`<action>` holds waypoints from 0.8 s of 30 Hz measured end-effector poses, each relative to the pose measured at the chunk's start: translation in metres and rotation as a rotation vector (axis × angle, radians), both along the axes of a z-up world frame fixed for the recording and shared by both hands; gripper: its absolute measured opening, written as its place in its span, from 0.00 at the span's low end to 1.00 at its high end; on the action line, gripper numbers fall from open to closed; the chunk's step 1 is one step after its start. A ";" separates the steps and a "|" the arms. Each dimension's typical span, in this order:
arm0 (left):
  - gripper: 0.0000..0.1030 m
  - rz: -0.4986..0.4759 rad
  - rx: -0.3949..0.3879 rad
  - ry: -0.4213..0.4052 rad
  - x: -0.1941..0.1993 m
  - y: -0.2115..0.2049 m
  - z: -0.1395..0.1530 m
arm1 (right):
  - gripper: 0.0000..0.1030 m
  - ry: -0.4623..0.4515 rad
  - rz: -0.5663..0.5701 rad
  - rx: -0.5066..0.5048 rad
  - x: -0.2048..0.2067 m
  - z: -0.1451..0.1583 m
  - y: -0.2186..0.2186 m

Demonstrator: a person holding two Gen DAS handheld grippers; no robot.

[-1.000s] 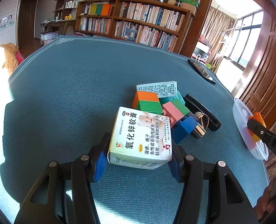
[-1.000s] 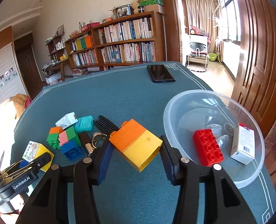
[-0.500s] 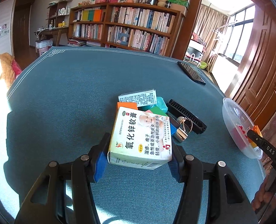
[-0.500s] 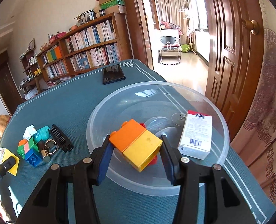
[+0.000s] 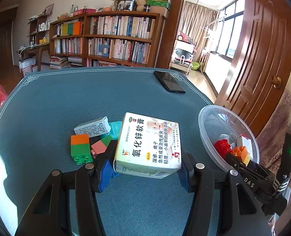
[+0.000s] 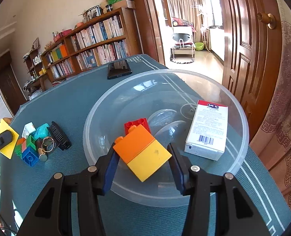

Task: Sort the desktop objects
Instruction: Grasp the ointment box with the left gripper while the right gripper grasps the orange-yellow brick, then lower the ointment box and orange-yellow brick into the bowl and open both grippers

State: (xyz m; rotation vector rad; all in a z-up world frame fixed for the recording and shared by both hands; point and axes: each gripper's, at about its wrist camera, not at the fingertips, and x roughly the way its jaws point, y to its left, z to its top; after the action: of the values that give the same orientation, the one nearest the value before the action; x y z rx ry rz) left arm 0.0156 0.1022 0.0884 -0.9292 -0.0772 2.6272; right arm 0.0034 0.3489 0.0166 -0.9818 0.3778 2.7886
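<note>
My left gripper (image 5: pixel 144 168) is shut on a white and yellow ointment box (image 5: pixel 148 144), held above the blue tablecloth. My right gripper (image 6: pixel 143 163) is shut on an orange and yellow toy block (image 6: pixel 142 151), held over the clear plastic bowl (image 6: pixel 98 108). The bowl holds a red brick (image 6: pixel 136 124) and a white box with a barcode (image 6: pixel 207 129). The bowl also shows in the left wrist view (image 5: pixel 204 118), with the right gripper (image 5: pixel 241 157) at its near rim.
A pile lies left of the bowl: an orange and green brick (image 5: pixel 80 146), a small white box (image 5: pixel 92 126), a teal item (image 6: pixel 41 130), a blue brick (image 6: pixel 29 156), a black comb (image 6: pixel 59 138), a key ring (image 6: pixel 48 144). A black phone (image 5: pixel 169 82) lies far back.
My right gripper has moved with the block further over the bowl. My left gripper has swung right with the ointment box, so the pile now shows to its left.
</note>
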 end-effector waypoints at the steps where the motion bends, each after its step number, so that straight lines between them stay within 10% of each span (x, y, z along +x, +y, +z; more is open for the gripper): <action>1: 0.57 -0.012 0.001 0.003 -0.001 0.005 0.002 | 0.53 -0.003 0.000 -0.008 0.000 -0.001 0.001; 24: 0.57 -0.319 -0.016 -0.008 -0.051 0.150 0.012 | 0.53 0.027 0.015 -0.055 0.005 -0.004 0.003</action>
State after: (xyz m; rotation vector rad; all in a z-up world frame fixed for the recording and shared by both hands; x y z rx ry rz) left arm -0.0358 0.2525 0.1005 -0.8770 0.0834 2.3327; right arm 0.0084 0.3519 0.0130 -0.9628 0.4556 2.8220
